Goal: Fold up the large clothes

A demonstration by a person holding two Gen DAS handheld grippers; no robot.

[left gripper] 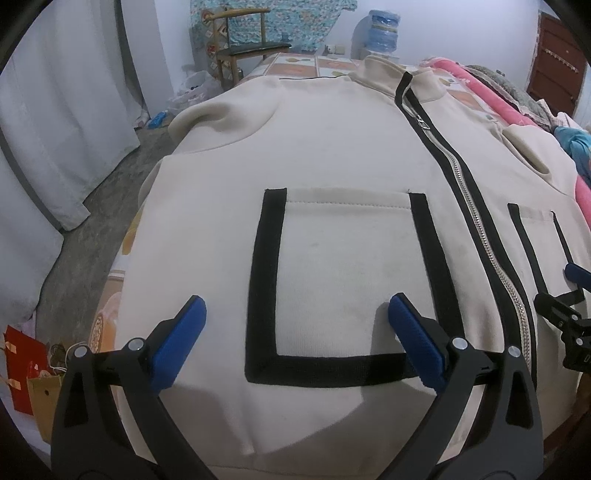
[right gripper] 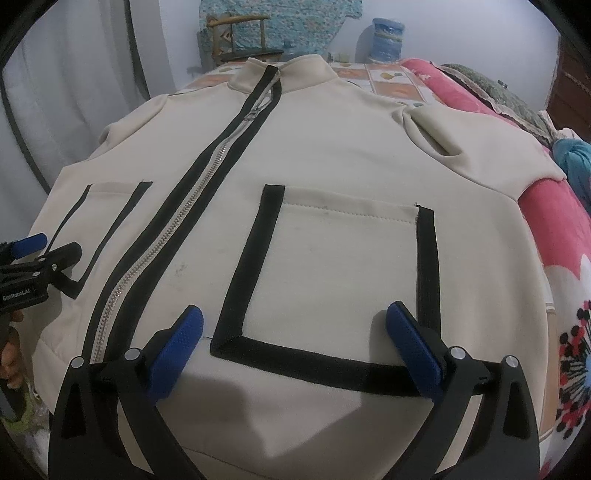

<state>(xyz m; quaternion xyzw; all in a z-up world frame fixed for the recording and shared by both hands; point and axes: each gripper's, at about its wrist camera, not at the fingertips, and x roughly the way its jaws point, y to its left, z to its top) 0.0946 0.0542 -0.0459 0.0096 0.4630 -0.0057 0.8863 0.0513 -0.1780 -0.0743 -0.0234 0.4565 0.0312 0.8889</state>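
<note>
A cream zip-up jacket point(left gripper: 332, 147) point(right gripper: 332, 147) lies flat, front up, on a bed, collar at the far end. A black-edged silver zipper point(left gripper: 476, 221) point(right gripper: 184, 218) runs down its middle, with a black-trimmed pocket point(left gripper: 343, 280) point(right gripper: 325, 273) on each side. My left gripper point(left gripper: 295, 310) hovers open over the left-hand pocket near the hem, with nothing between its blue pads. My right gripper point(right gripper: 295, 317) hovers open over the other pocket, also holding nothing. Each gripper shows at the edge of the other's view: right gripper point(left gripper: 565, 310), left gripper point(right gripper: 33, 262).
A pink floral quilt point(right gripper: 554, 229) lies along the right side of the bed, with a blue cloth point(right gripper: 576, 158) beyond it. A wooden chair point(left gripper: 243, 40) and a blue water bottle point(left gripper: 384, 31) stand at the far wall. White curtains point(left gripper: 62, 122) hang left; a red bag point(left gripper: 22, 373) sits on the floor.
</note>
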